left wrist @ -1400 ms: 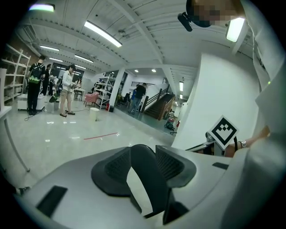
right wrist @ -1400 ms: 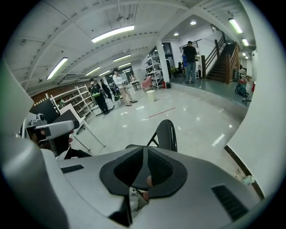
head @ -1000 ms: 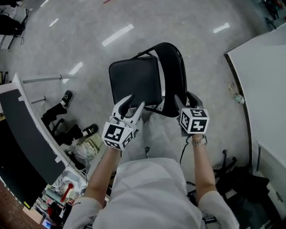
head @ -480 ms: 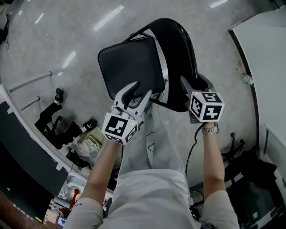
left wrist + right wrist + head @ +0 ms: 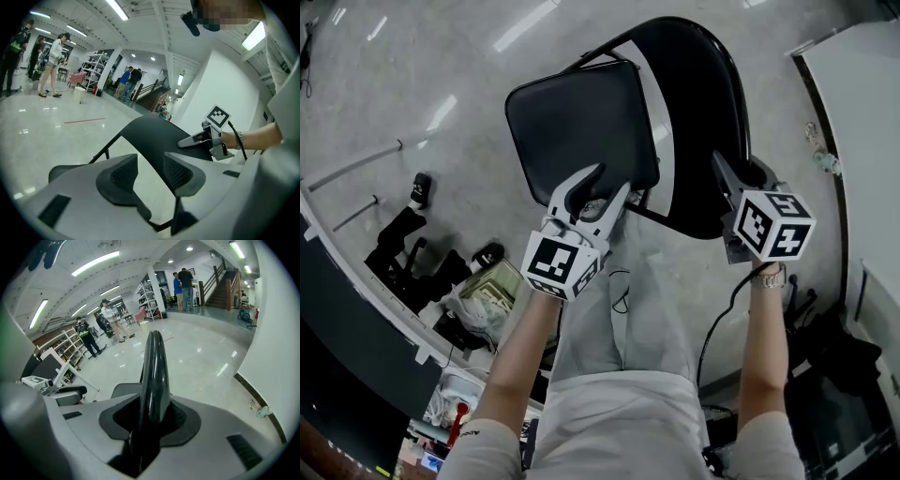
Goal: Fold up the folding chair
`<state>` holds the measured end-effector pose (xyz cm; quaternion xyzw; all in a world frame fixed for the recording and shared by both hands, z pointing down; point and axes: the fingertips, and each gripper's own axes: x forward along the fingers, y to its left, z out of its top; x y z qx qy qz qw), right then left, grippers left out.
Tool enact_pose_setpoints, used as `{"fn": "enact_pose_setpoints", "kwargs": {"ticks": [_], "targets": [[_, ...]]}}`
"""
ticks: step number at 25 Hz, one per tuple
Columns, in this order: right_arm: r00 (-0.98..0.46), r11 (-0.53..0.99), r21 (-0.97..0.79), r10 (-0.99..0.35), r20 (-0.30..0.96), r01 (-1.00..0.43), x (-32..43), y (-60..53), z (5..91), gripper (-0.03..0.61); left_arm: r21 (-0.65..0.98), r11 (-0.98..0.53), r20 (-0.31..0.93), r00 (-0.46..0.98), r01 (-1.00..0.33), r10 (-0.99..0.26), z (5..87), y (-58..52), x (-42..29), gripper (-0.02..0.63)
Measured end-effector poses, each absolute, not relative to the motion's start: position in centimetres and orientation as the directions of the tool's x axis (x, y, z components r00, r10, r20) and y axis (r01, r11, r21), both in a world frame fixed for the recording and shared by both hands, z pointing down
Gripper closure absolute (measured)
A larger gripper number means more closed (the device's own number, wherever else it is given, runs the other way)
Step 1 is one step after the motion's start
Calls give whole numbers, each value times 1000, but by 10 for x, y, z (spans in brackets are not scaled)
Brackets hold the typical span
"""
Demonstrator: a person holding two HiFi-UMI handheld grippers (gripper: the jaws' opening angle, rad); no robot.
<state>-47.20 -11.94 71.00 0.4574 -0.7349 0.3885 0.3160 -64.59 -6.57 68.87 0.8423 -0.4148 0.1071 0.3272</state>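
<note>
2 grippers at center frame: the right gripper (image 5: 151,414), jaws just closing, clamps the backrest (image 5: 703,94) of the chair (image 5: 614,98); the left gripper (image 5: 611,183) holds its jaws apart below the seat (image 5: 567,131).

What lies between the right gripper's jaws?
The chair's backrest; the right gripper has just been closing its jaws on it, per the right gripper view.

I'm holding the left gripper (image 5: 149,165) with jaws apart and empty; beyond, the right gripper (image 5: 185,142) is resting on the chair backrest (image 5: 149,133).
</note>
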Motion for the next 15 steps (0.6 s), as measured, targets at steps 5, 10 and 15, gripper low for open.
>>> {"fn": "enact_pose_setpoints", "kwargs": {"ticks": [5, 10, 15], "targets": [[-395, 278, -299, -422, 816, -913, -473, -121, 713, 468, 472, -419, 460, 622, -776, -633, 721, -57, -671, 453], [-378, 285, -274, -427, 821, -919, -477, -118, 709, 468, 476, -379, 466, 593, -793, -656, 752, -48, -706, 453], [-363, 282, -258, -438, 823, -924, -476, -120, 708, 467, 484, -337, 480, 567, -808, -669, 787, -46, -737, 453]]}}
